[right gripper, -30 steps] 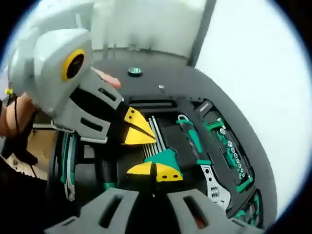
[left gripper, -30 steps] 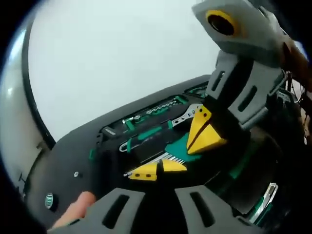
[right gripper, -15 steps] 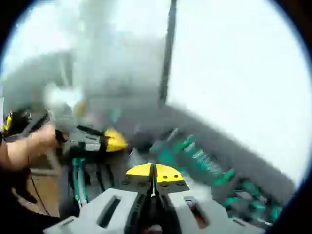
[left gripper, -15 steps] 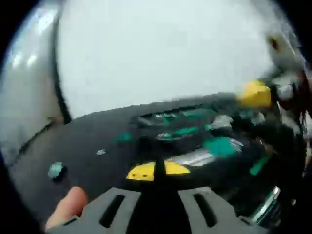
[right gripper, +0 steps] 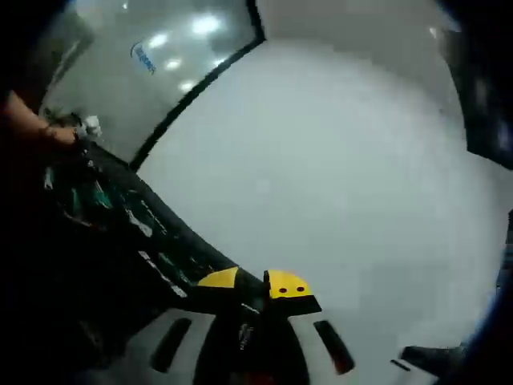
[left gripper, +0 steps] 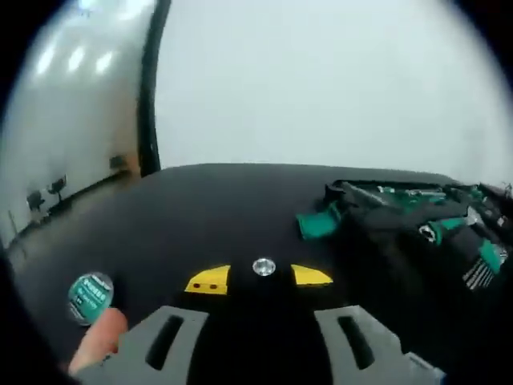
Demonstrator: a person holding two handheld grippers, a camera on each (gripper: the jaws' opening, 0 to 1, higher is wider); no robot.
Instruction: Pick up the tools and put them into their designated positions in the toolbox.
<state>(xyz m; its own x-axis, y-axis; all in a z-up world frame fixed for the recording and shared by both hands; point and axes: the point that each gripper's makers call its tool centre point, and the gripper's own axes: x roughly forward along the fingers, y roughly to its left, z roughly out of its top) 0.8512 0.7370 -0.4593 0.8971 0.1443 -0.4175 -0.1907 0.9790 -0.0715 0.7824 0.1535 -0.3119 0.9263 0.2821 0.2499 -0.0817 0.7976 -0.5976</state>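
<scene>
Left gripper view: left gripper [left gripper: 259, 277] parted, empty, over black toolbox [left gripper: 200, 208]; stiff metal tools [left gripper: 417, 220] probably grip best mid-handle. Right gripper [right gripper: 255, 285] closed, apparently empty.

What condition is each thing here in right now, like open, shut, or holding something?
Left gripper: jaws open, holding nothing.
Right gripper: jaws shut, nothing visible between them.
Toolbox: open, green-handled tools lying in its tray.
Round green badge: fixed on the toolbox surface, beside a person's fingertip.
</scene>
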